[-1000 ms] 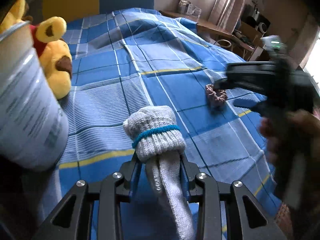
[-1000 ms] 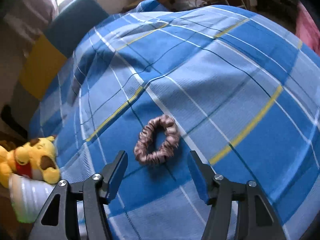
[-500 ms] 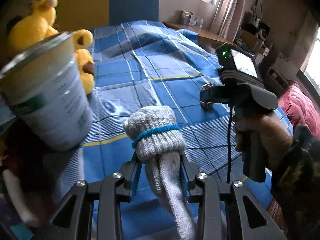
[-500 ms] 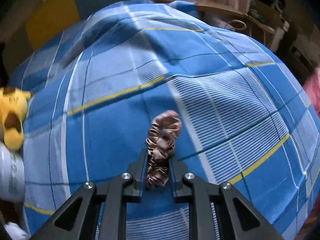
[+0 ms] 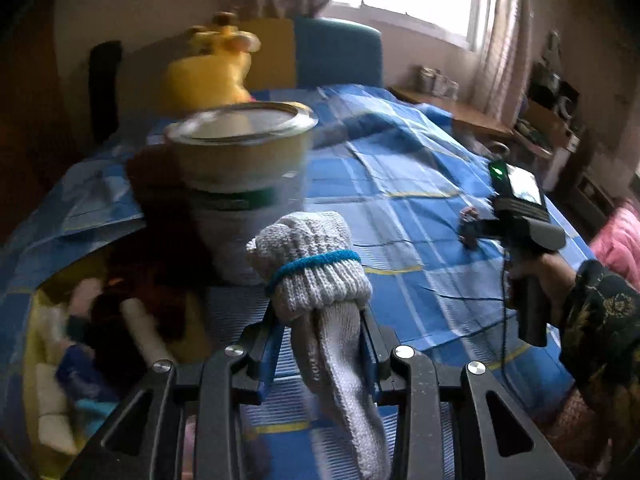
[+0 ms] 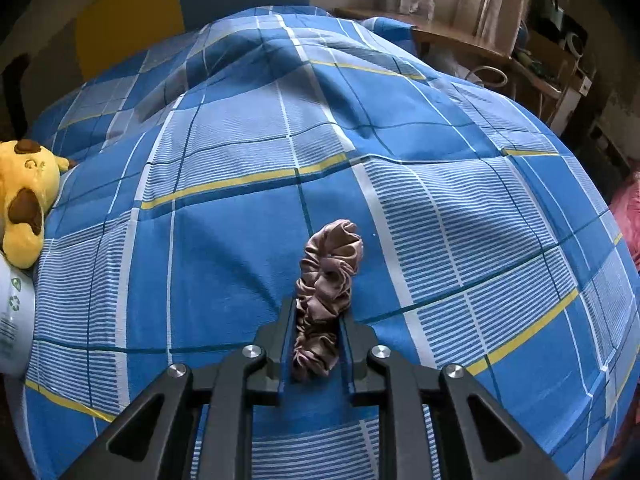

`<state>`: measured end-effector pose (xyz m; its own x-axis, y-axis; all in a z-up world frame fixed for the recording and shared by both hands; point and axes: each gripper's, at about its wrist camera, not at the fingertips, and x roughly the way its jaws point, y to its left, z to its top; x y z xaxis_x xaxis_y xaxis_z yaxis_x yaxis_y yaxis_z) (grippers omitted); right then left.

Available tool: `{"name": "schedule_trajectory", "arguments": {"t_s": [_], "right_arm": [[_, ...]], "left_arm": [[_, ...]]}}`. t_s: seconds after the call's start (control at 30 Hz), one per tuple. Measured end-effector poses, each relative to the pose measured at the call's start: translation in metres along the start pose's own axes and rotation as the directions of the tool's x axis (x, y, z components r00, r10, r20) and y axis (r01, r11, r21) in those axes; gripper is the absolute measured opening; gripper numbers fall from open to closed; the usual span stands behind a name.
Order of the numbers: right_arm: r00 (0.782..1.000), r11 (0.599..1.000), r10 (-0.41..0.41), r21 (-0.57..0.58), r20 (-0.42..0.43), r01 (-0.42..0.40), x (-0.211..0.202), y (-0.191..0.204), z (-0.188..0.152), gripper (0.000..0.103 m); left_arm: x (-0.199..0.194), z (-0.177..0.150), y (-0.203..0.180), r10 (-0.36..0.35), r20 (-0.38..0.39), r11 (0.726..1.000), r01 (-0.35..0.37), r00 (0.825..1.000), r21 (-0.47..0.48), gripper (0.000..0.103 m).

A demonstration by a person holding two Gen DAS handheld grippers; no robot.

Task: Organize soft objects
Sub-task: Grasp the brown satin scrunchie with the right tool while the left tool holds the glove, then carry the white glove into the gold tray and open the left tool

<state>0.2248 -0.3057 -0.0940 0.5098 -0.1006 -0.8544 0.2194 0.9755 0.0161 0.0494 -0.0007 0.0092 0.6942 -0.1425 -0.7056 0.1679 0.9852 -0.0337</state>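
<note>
Jaws of my left gripper (image 5: 322, 344) clamp a rolled grey knitted sock with a blue band (image 5: 316, 276), lifted near a white tin (image 5: 244, 172). My right gripper (image 6: 318, 338), jaws easing apart, pinches a crumpled mauve satin scrunchie (image 6: 326, 280) over the blue checked bedspread (image 6: 440, 208).

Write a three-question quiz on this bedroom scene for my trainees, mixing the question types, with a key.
1. What does the left tool hold?
2. True or false: the yellow plush toy lies inside the can.
3. The bedcover is: A) red floral, B) blue plaid with yellow lines, C) plain white.

Key
1. A rolled grey sock with a blue band.
2. False: the toy lies on the bed beside the can.
3. B.
</note>
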Motion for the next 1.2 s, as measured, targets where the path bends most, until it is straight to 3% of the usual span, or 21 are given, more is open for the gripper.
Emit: {"name": "schedule_trajectory", "arguments": {"t_s": [0.27,0.57,0.83,1.0,1.2], "right_arm": [[1.0,1.0,-0.002,-0.016,0.021,0.003,-0.001,0.001,-0.002,0.019],[1.0,1.0,0.001,-0.019,0.027,0.0,-0.001,0.001,-0.004,0.019],[0.999,1.0,-0.002,-0.028,0.032,0.003,-0.001,0.002,-0.004,0.019],[0.999,0.999,-0.009,-0.038,0.035,0.011,-0.002,0.003,-0.004,0.019],[0.999,0.999,-0.013,-0.041,0.036,0.014,-0.002,0.004,-0.005,0.019]], "left_arm": [[-0.017,-0.012,0.053,0.103,0.016,0.99,-0.101,0.995,-0.101,0.036],[-0.03,-0.031,0.111,0.213,0.005,0.959,-0.209,0.977,-0.192,0.036],[-0.035,-0.053,0.164,0.313,-0.043,0.912,-0.313,0.949,-0.264,0.036],[-0.035,-0.071,0.197,0.378,-0.087,0.87,-0.385,0.922,-0.308,0.036],[-0.028,-0.096,0.224,0.398,-0.165,0.831,-0.431,0.902,-0.351,0.036]]}}
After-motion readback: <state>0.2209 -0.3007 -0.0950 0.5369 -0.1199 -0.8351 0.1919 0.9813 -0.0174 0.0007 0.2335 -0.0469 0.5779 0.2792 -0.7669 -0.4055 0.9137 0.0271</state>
